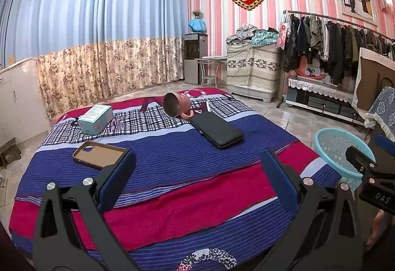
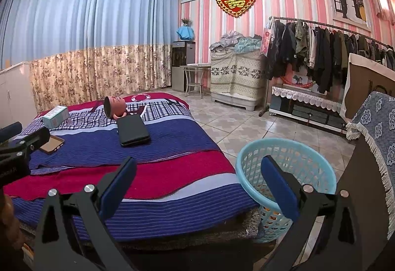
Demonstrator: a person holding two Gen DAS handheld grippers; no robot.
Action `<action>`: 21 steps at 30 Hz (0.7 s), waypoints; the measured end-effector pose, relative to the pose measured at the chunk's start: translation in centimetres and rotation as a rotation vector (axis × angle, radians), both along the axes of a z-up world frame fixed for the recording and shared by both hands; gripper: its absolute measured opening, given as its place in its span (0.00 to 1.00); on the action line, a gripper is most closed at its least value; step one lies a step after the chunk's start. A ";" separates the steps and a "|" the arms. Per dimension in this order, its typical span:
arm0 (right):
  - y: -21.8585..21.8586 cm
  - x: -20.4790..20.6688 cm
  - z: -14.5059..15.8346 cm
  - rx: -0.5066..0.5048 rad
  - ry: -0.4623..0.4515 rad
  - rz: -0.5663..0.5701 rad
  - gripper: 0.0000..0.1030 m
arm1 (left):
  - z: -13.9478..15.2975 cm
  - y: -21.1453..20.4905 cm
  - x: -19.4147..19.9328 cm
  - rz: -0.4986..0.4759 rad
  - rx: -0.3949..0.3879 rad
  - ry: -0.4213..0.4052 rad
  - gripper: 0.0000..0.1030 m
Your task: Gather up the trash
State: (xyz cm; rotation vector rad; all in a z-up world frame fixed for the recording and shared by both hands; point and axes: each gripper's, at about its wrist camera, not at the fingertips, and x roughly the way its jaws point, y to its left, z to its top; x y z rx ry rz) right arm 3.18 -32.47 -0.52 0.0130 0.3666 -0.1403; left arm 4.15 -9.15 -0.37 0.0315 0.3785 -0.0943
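Bed [image 1: 172, 155] with striped blanket holds black case [image 1: 217, 131], phone cover [image 1: 101, 153], small box [image 1: 96, 119], tipped pink cup [image 1: 176, 104]. Blue basket [image 2: 286, 172] stands on floor beside bed. Left gripper [image 1: 197, 179] spread wide, hovers over blanket. Right gripper [image 2: 197, 181] spread wide (near basket), marked "DAS".

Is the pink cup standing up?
No, the pink cup lies on its side on the blanket, its open mouth facing the camera.
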 end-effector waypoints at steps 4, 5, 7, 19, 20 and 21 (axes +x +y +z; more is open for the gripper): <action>0.0 0.0 0.0 0.000 0.000 0.000 0.95 | 0.0 0.0 0.0 -0.001 0.000 0.000 0.95; 0.0 0.0 0.0 0.000 0.000 0.000 0.95 | 0.0 0.0 0.0 0.000 0.000 -0.001 0.95; 0.0 0.0 0.0 0.001 0.002 0.000 0.95 | 0.0 0.0 0.0 0.000 0.000 -0.001 0.95; -0.1 -0.1 -0.1 0.001 0.000 0.000 0.95 | 0.0 0.0 0.0 0.000 0.001 0.000 0.95; -0.1 -0.1 -0.1 0.001 0.001 0.000 0.95 | 0.0 0.1 0.0 0.000 0.000 0.000 0.95; -0.1 -0.1 -0.1 0.001 0.000 -0.001 0.95 | 0.0 0.1 0.0 0.001 -0.001 0.000 0.95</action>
